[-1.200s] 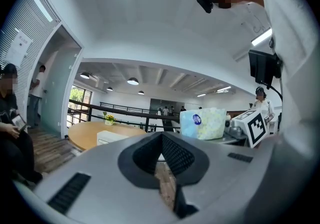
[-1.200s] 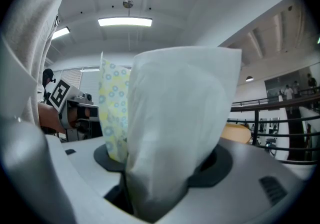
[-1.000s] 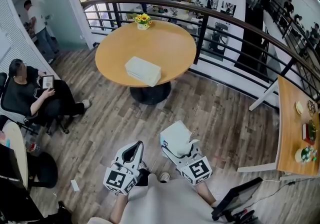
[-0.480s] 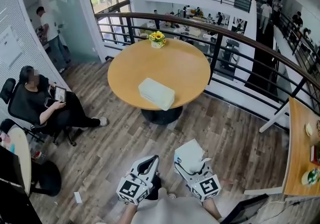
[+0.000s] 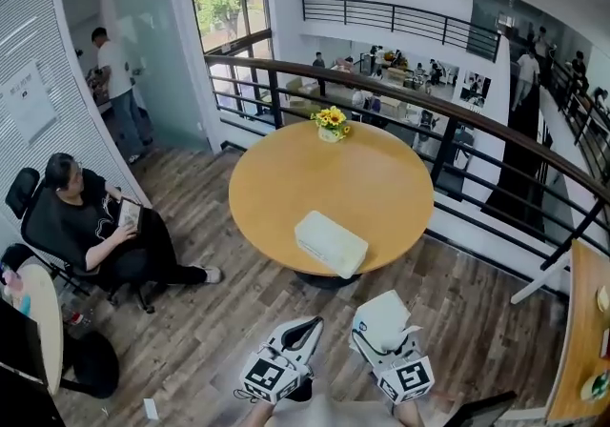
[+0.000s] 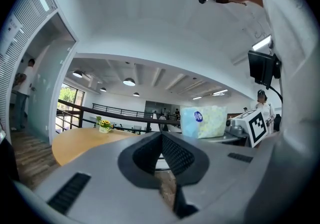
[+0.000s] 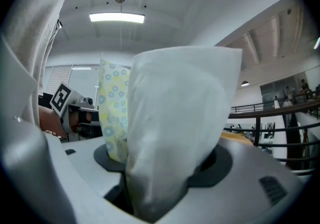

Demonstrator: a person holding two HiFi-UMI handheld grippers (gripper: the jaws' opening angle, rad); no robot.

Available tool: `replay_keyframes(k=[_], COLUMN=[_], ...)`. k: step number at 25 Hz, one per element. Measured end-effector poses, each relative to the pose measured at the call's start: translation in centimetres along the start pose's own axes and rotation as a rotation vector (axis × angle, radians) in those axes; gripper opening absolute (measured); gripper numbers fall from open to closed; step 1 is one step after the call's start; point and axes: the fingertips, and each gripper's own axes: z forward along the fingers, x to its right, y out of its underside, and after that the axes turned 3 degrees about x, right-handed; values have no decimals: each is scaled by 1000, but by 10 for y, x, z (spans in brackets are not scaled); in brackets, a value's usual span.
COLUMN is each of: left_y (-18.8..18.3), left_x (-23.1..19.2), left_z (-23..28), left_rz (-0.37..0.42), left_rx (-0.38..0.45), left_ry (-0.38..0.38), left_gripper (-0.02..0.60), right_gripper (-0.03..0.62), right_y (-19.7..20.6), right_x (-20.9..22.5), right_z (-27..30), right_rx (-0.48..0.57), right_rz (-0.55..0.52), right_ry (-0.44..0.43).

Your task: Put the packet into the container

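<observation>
At the far left a seated person in black [image 5: 91, 234] looks at a tablet, taking no part. The round pale-wood desk [image 5: 286, 187] now sits lower in the head view and much nearer than a second ago, so the carrier has been walking up to it. The left gripper [image 5: 307, 325] is held level with its jaws pressed together on nothing. Just beyond it, on the desk's near edge, lies the white rectangular plastic container [image 5: 331, 243], its lid apparently still on. The right gripper [image 5: 384, 336] pinches the soft white plastic packet [image 5: 379, 314], which has a yellow-and-blue printed side. The packet remains in the air short of the desk and apart from the container. The approach looks nearly done. Opening the container, probably with the free left gripper, seems to come next.
</observation>
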Motion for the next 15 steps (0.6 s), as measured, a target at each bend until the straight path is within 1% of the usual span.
replay_keyframes(k=[5, 9, 12, 15], left_y=[-20, -16, -10, -9], left_x=[-54, -91, -109, -117], left_z=[13, 13, 6, 3], left_rz=[13, 3, 4, -1], left_rx=[29, 54, 42, 32], left_ry=[-7, -20, -25, -23], left_gripper=[5, 5, 5, 5], right_gripper=[324, 324, 324, 324], right_y=[-17, -12, -9, -9], right_x=[7, 5, -1, -6], right_z=[53, 91, 107, 110], right_rx=[11, 22, 23, 11], right_rz=[-29, -45, -45, -44], right_ry=[2, 6, 9, 16])
